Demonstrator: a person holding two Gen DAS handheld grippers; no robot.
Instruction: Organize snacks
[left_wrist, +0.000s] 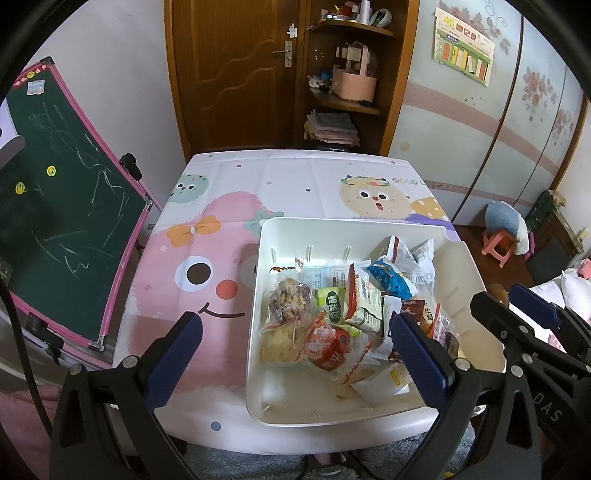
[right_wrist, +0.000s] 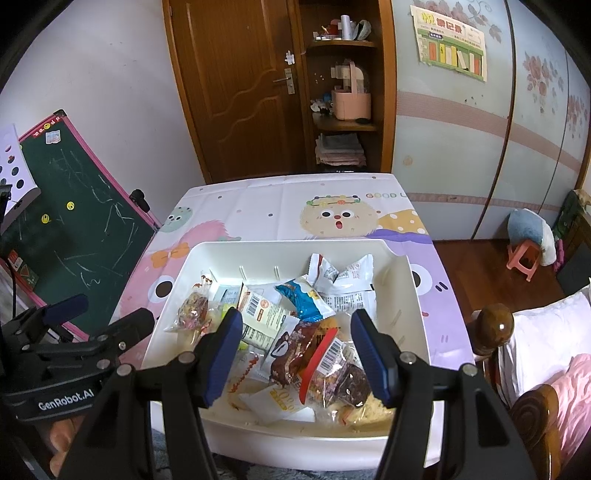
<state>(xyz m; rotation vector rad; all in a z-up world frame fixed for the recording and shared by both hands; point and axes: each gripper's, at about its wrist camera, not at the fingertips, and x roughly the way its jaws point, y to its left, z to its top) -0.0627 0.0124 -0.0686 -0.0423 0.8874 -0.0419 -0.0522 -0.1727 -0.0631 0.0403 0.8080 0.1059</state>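
Observation:
A white plastic bin (left_wrist: 255, 280) (right_wrist: 173, 288) sits on the cartoon tablecloth and holds several wrapped snacks: a blue packet (left_wrist: 389, 280) (right_wrist: 304, 299), white packets (left_wrist: 417, 258) (right_wrist: 343, 280), a red-orange packet (left_wrist: 328, 341), a brown packet (right_wrist: 291, 350) and clear bags of nut bars (left_wrist: 286, 302) (right_wrist: 194, 310). My left gripper (left_wrist: 295, 325) is open and empty, hovering over the bin's left wall near the front. My right gripper (right_wrist: 295, 332) is open and empty above the snacks at the bin's front. Each gripper shows in the other view (left_wrist: 517, 299) (right_wrist: 107, 314).
The small table (left_wrist: 280, 177) (right_wrist: 280, 199) has a bare cloth behind and left of the bin. A green chalkboard easel (left_wrist: 66, 206) (right_wrist: 74, 229) stands at its left. A wooden door and corner shelf (left_wrist: 343, 81) stand behind. A bed post (right_wrist: 495, 325) and pink stool (right_wrist: 524, 262) are at the right.

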